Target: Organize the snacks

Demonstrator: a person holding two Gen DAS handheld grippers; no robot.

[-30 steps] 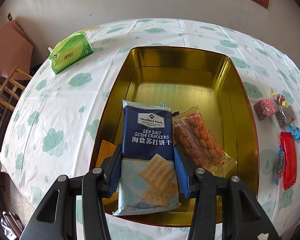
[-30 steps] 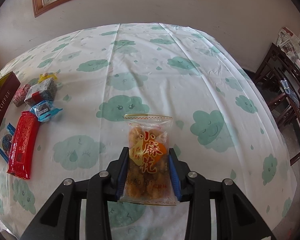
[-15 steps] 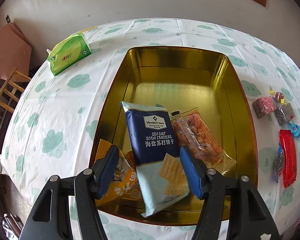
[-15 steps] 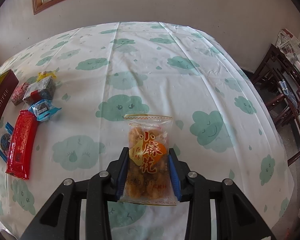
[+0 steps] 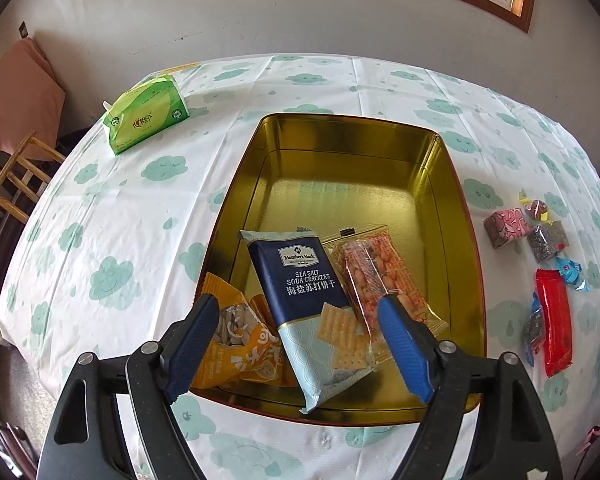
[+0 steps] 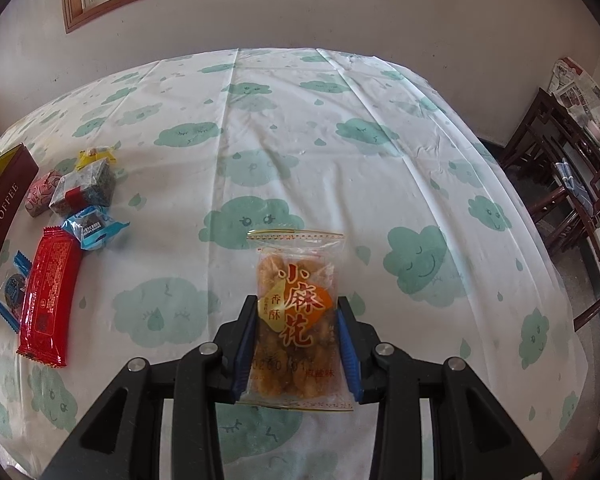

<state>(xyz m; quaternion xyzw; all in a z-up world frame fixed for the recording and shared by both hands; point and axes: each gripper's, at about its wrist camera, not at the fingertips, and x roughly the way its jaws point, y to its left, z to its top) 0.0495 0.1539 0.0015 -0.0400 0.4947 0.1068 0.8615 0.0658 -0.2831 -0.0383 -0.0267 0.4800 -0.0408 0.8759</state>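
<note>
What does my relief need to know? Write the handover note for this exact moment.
Left hand-held gripper: open, empty, over the near end of the gold tin.
Right hand-held gripper: shut on the fried dough twist packet, above the tablecloth.
Done: soda cracker pack, peanut packet and orange seed packet lie in the tin.
Left: drop in the twist packet, then collect the red bar, blue candies and small wrapped blocks beside the tin.

Three snack packets (image 5: 304,288) inside tin (image 5: 466,240), loose snacks (image 5: 552,320) right
</note>
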